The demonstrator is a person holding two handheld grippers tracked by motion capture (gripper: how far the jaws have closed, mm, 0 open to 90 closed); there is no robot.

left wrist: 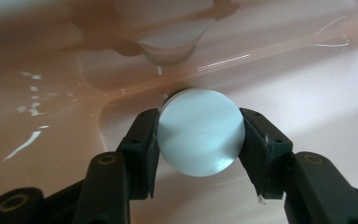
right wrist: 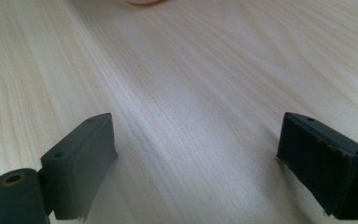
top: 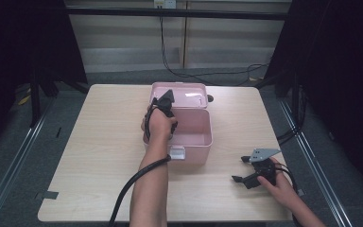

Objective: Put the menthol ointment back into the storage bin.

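The left gripper (left wrist: 199, 140) reaches down into the open pink plastic box (top: 203, 142) on the light wooden counter (top: 94, 156); its jaws grasp a round pale-blue cap (left wrist: 199, 137) from both sides. The right gripper (top: 246, 169) rests on the counter, well apart, jaws released.

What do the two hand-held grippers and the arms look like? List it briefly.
Both hand-held grippers, left and right, are black with two blocky jaws. The right one carries a grey three-cornered plate. A thick black cable trails from the left. Both forearms are bare, no sleeves.
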